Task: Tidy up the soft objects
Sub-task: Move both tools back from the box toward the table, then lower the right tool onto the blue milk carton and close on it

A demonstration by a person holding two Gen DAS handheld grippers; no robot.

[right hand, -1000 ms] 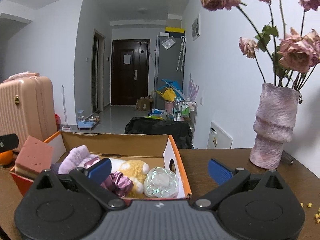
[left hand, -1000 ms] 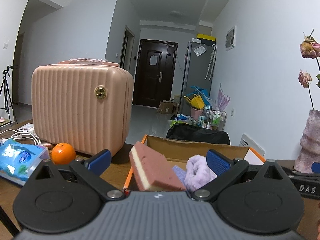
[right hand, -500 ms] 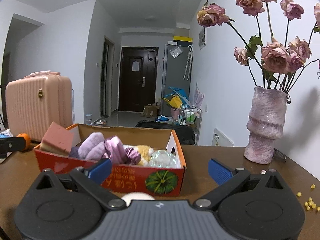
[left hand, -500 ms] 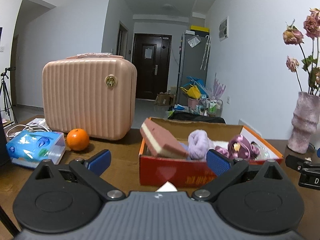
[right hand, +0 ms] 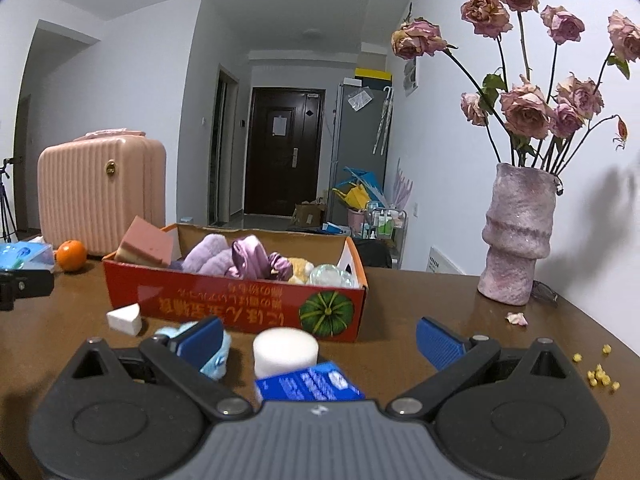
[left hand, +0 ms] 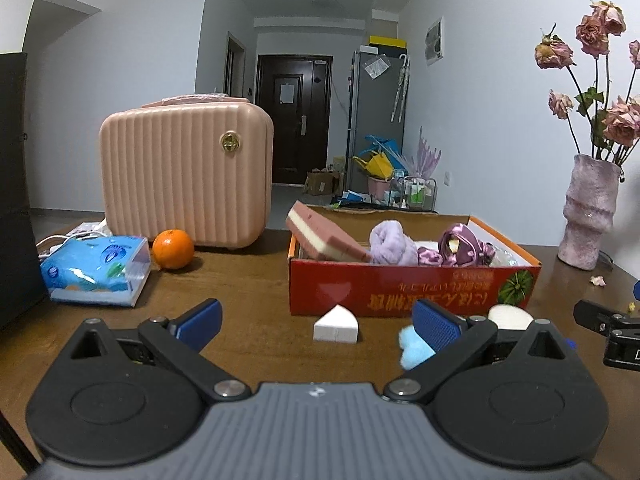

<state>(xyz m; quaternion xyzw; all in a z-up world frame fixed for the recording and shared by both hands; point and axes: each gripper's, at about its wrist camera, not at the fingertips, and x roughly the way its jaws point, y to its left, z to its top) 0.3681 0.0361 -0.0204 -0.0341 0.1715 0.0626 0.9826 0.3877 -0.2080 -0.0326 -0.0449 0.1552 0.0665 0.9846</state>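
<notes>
We see a red cardboard box (right hand: 224, 300) with yellow print and a green striped pumpkin picture at its 5 o'clock corner. Inside, we spot a pink-and-cream sponge block (right hand: 146, 246), a lilac fluffy cloth (right hand: 208, 258) and a shiny purple satin scrunchie (right hand: 256, 260). We note a white wedge sponge (left hand: 335, 325), a white round sponge puff (right hand: 285, 350) and a light blue soft toy (left hand: 416, 348) on the dark brown wooden table (left hand: 248, 300). At 10 o'clock we have a ribbed pale pink case (left hand: 186, 174), a bright orange fruit (left hand: 173, 249) and a blue patterned tissue pack (left hand: 96, 270). Both grippers show us black arms with blue ribbed pads (right hand: 436, 344).
</notes>
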